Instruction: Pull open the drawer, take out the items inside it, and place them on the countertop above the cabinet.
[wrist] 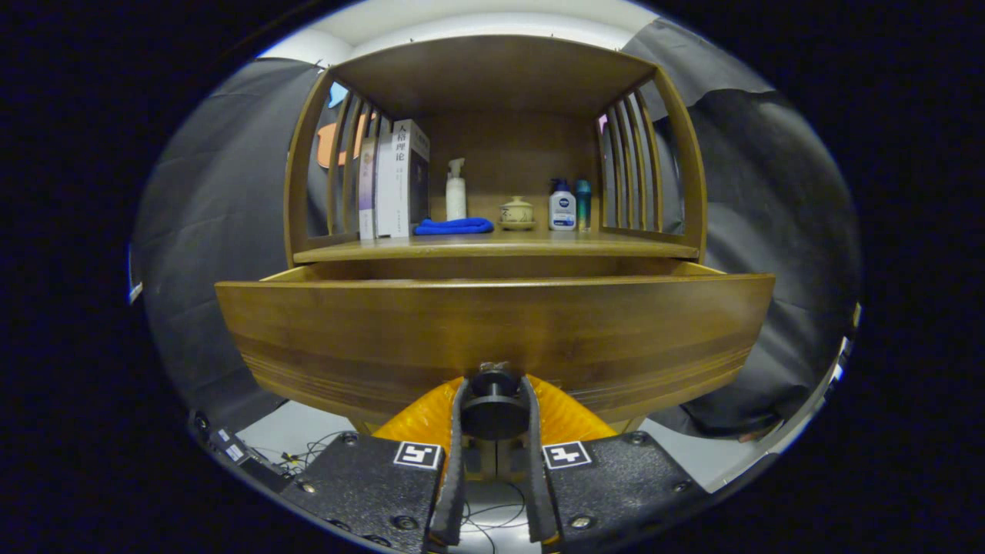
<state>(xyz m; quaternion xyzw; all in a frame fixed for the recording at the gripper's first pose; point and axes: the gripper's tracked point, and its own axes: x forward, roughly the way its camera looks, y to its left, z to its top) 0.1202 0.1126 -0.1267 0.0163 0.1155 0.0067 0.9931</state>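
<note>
**Already pulled out: drawer held by its knob**

Directly ahead, a brown wooden cabinet [492, 77] with slatted sides stands against the booth's black cloth wall. Its wide wooden drawer [492, 331] is pulled out toward the camera, the front panel standing well forward of the cabinet body. What lies inside the drawer cannot be seen from this low angle.

The gripper [493, 412] has its two black fingers [459, 431] clamped on the round black drawer knob [493, 408] at the lower middle of the drawer front, one finger pressing each side.

Above the drawer, the wooden countertop [492, 246] carries several things. At its left rear stand upright books [394, 181] with white and purple spines. Just right of them lies a folded blue cloth [454, 226], and behind the cloth stands a white pump bottle [456, 192]. Near the middle rear sits a small cream lidded ceramic cup on a saucer [516, 212]. Toward the right rear stand a white lotion bottle with a blue cap [562, 206] and, just beside it, a slim teal bottle [583, 205].
</note>
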